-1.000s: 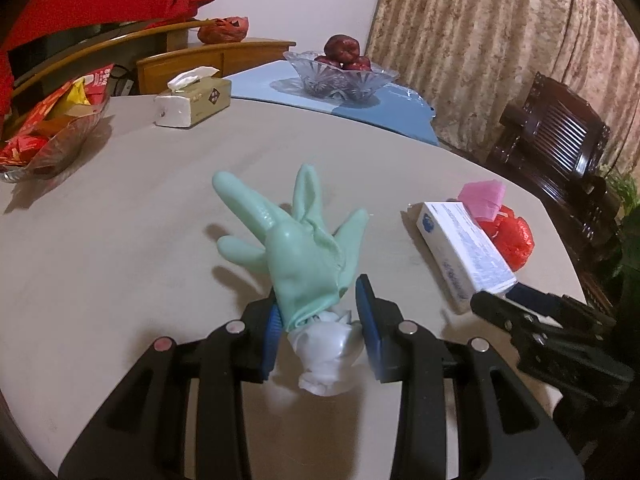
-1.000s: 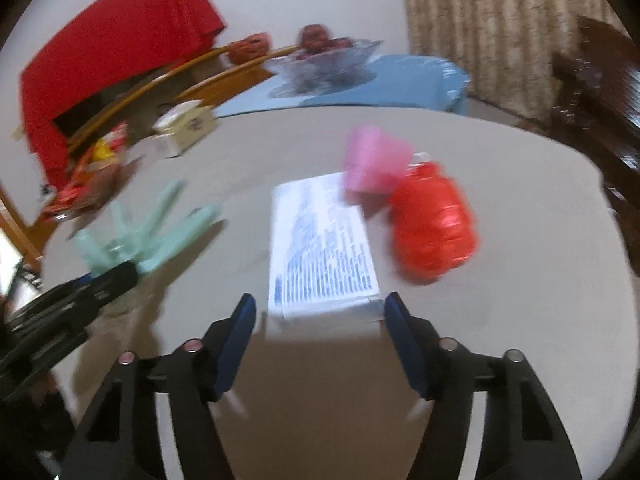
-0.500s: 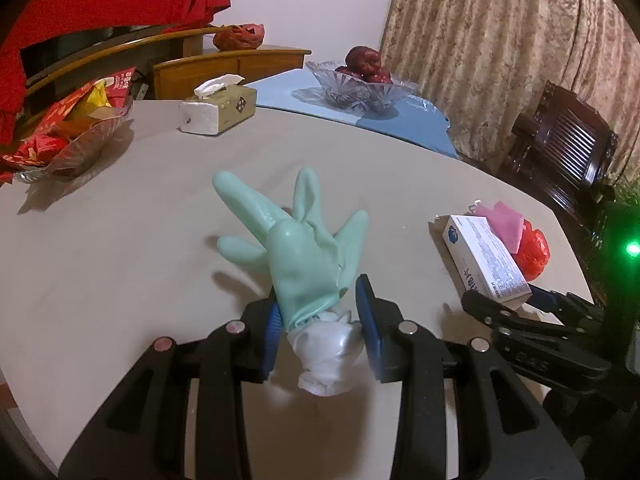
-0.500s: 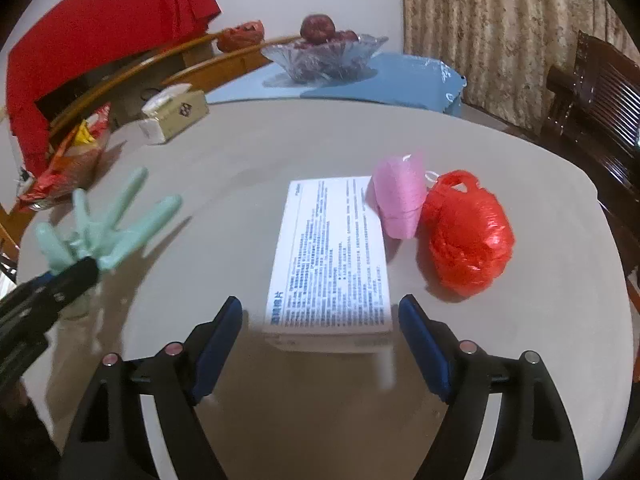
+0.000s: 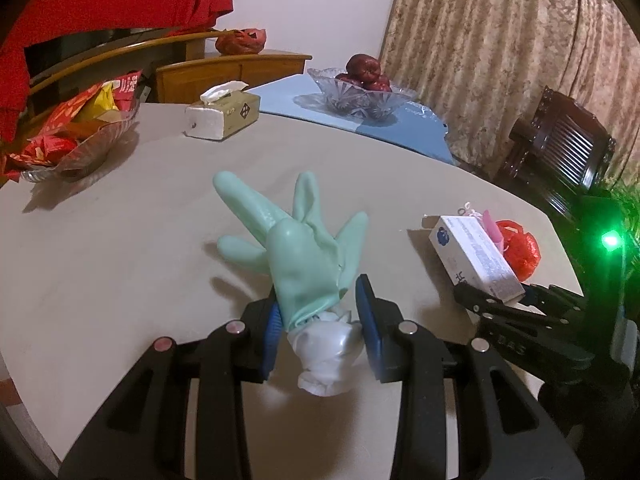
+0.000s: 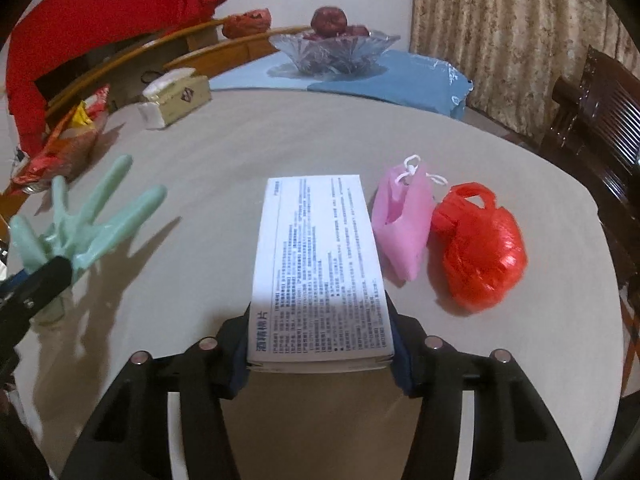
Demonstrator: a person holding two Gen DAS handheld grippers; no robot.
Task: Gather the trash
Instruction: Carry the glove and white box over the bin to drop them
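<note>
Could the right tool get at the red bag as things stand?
Probably not yet: the right tool is closing around the white box. The red bag lies unobstructed beside the pink bag.

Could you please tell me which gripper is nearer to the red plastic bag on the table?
Right. The right gripper, closing on the white box, sits just beside the red plastic bag; the left gripper, holding the green glove, is farther off.
</note>
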